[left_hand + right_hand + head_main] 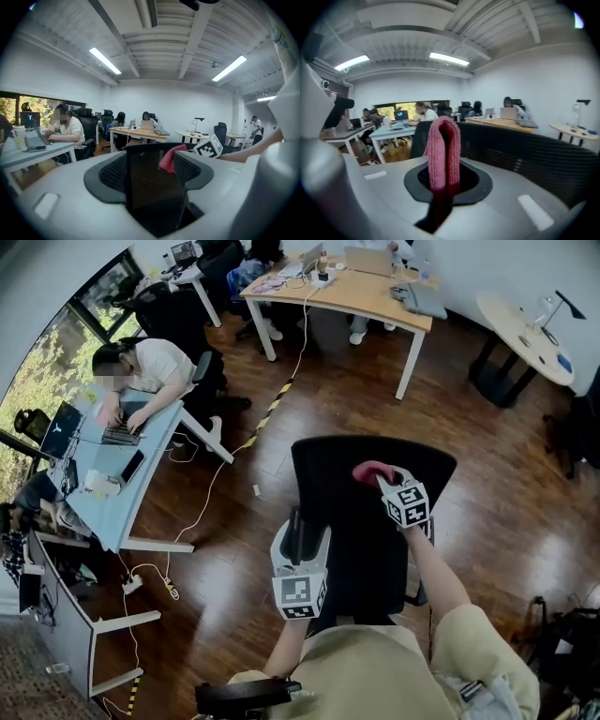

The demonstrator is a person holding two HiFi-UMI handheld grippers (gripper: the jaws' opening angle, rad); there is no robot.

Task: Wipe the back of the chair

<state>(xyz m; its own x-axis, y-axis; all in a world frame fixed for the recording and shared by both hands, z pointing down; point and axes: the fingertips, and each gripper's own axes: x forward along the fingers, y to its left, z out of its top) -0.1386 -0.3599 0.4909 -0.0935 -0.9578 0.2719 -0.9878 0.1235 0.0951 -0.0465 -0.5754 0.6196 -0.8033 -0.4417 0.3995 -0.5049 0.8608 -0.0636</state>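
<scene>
Black chair back (361,521) stood mid-frame over a wood floor (487,493). Left gripper (298,532) sat at its left edge. Right gripper (384,480) held a pink cloth (370,471) near its top. At far left, a person (155,367) typed on a laptop (120,433) at a pale blue desk (117,507).

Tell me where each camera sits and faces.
Head view: on the person's head, looking steeply down at the chair back; both forearms, left gripper and right gripper show.
Left gripper view: along its fingers, chair back between them; right forearm shows.
Right gripper view: along its fingers, clamped on the cloth.
Shared: all three show the cloth and chair back.
</scene>
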